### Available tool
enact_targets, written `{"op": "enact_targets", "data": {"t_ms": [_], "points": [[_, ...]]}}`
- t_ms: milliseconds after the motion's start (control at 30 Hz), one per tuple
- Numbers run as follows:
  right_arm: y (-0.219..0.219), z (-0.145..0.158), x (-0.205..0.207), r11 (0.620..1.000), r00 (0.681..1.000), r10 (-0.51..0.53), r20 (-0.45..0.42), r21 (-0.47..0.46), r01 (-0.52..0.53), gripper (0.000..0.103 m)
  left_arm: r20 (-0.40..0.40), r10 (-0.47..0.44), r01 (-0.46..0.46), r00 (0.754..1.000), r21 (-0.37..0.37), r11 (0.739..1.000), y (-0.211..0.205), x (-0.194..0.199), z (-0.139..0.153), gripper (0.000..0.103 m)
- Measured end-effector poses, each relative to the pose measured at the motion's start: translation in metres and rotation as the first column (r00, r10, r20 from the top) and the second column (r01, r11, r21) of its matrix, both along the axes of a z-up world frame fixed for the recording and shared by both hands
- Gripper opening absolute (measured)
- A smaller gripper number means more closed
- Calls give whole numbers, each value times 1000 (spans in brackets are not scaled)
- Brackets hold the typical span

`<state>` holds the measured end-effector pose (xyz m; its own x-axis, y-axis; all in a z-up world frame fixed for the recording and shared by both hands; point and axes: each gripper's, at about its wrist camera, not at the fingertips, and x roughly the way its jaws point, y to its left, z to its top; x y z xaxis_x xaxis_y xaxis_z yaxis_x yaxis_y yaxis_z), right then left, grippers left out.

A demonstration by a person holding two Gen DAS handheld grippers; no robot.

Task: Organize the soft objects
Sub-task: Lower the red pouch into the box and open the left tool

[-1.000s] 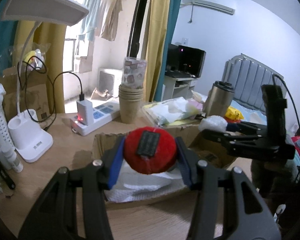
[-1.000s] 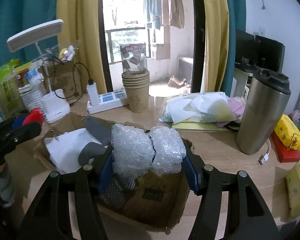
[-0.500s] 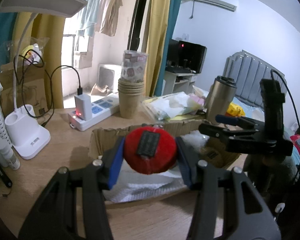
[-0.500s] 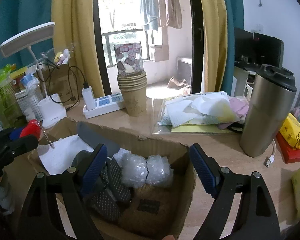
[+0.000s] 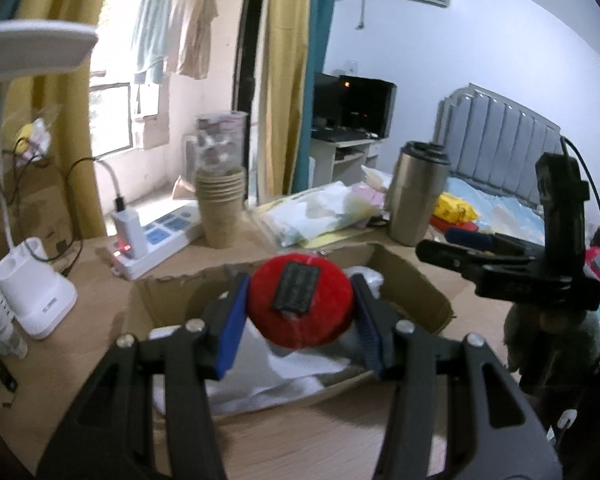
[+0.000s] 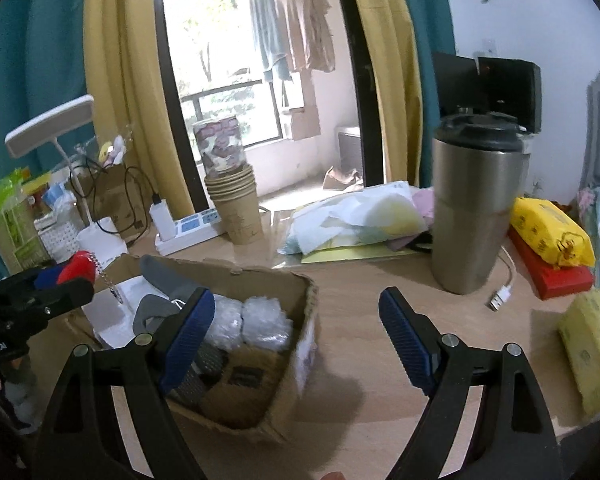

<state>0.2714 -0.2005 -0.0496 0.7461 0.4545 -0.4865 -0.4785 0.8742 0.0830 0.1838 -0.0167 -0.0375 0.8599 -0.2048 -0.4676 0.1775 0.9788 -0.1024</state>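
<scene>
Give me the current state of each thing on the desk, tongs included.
Left tongs: shut on the red plush.
Red plush: held above the cardboard box.
Right tongs: open, empty, jaws just opened.
Bubble wrap bundle: lying in the box.
Cardboard box: open-topped, partly filled.
Steel tumbler: upright, lid on.
Paper cups: stacked upright.
Charger: plugged into power strip.

Right gripper (image 6: 296, 334) jaws have just been opening, nothing between them now; bubble wrap (image 6: 247, 322), previously gripped, lies in cardboard box (image 6: 300, 308).
</scene>
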Motion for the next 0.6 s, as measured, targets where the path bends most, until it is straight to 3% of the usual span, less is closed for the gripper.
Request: {"op": "enact_targets", "data": {"t_ms": [600], "points": [[-48, -7, -13, 999, 999, -2, -36, 45, 3, 87, -96, -75, 78, 993, 37, 996, -67, 37, -20, 51]]}}
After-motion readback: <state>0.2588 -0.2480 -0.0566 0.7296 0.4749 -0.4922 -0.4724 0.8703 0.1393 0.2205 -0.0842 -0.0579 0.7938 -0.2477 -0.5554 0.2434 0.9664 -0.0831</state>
